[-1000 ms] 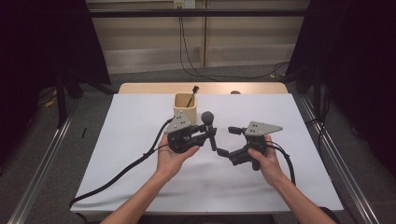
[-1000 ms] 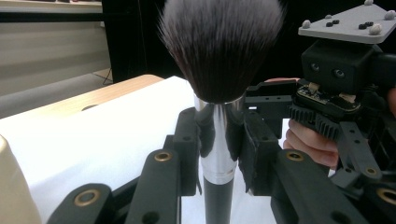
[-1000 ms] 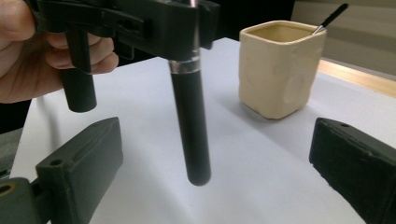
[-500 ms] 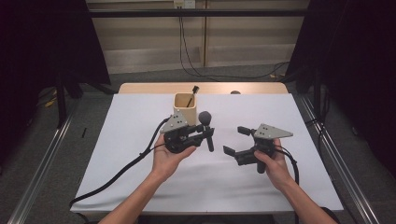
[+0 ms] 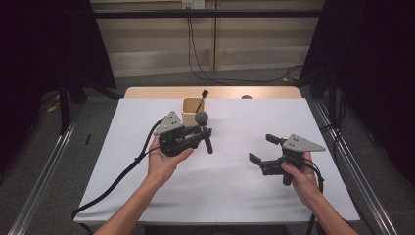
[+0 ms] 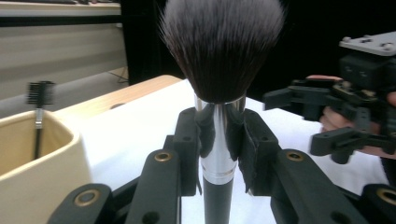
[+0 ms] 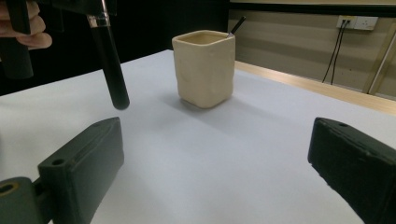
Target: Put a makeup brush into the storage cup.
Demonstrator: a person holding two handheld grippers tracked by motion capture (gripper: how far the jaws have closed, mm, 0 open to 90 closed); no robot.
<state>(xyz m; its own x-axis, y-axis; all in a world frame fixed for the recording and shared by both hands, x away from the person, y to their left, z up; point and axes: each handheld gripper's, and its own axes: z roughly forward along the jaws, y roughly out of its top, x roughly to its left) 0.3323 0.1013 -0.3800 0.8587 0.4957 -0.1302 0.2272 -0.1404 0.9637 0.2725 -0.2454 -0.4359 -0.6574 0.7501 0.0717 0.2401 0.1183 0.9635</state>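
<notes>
A makeup brush point(image 5: 205, 131) with a dark fluffy head and a black handle is held above the white table. My left gripper point(image 5: 201, 133) is shut on its silver ferrule; in the left gripper view the brush point(image 6: 218, 70) stands upright between the pads of my left gripper point(image 6: 218, 133). Just behind it stands a cream square cup point(image 5: 194, 112) with a small spoolie brush point(image 6: 37, 95) leaning inside. My right gripper point(image 5: 261, 148) hovers open at the table's right with nothing in it. Between the wide-apart jaws of my right gripper point(image 7: 217, 140) I see the cup point(image 7: 204, 70) and the brush handle point(image 7: 111, 70).
The white table cover point(image 5: 230, 186) stretches in front of both hands. A wooden strip point(image 5: 147, 92) borders the far edge, with wall cables beyond. A black cable point(image 5: 117, 178) trails from the left gripper to the near-left corner.
My right gripper has drawn back to the right, away from the brush handle, and now stands well apart. My left gripper stays near the cup, still holding the brush.
</notes>
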